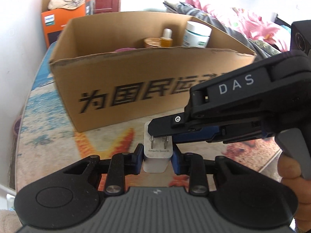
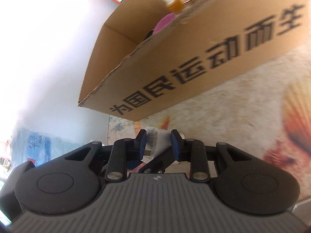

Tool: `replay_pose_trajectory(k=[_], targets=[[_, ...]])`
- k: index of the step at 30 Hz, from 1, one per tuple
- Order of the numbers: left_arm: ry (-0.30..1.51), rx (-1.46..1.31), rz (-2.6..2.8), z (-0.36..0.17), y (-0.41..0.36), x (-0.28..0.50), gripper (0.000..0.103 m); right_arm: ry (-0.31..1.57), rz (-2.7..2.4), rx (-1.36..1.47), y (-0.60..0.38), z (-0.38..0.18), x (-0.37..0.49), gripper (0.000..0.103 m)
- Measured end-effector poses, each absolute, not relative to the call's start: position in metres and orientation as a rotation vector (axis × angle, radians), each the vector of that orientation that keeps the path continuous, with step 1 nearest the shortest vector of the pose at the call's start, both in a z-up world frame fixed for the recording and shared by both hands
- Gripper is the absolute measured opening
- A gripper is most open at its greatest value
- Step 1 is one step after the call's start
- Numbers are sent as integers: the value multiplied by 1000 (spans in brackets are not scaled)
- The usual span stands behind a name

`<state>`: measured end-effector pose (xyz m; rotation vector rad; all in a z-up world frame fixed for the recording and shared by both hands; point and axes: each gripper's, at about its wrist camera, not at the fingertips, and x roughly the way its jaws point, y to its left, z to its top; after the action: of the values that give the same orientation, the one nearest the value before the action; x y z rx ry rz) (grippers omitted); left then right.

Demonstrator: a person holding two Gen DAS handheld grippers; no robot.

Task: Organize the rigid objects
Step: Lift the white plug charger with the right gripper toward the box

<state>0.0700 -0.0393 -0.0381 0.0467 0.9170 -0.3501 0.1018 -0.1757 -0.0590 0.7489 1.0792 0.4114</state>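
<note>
A white charger plug [image 1: 156, 165] with two metal prongs stands on the patterned tabletop, just in front of a cardboard box [image 1: 126, 73]. My left gripper [image 1: 157, 153] is shut on its lower body, one blue pad pressed against each side. My right gripper [image 1: 161, 135] comes in from the right and clamps the plug's upper part near the prongs. The right wrist view shows the charger [image 2: 153, 137] between the right gripper's [image 2: 159, 141] fingers, both pads touching it. Part of the left gripper lies below it.
The open box [image 2: 194, 58] holds an amber bottle [image 1: 166, 38], a white jar [image 1: 197, 35], a gold lid [image 1: 151, 42] and a pink item. The tablecloth [image 1: 48, 126] reaches the wall at left. An orange carton [image 1: 56, 23] and bedding [image 1: 243, 23] lie behind. A hand [image 1: 289, 172] holds the right gripper.
</note>
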Motion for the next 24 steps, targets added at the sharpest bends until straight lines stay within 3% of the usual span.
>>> replay_pose_trajectory(k=[24], targets=[[978, 117, -344, -43, -83, 77, 28, 1057, 371, 859, -215, -75, 91, 34]])
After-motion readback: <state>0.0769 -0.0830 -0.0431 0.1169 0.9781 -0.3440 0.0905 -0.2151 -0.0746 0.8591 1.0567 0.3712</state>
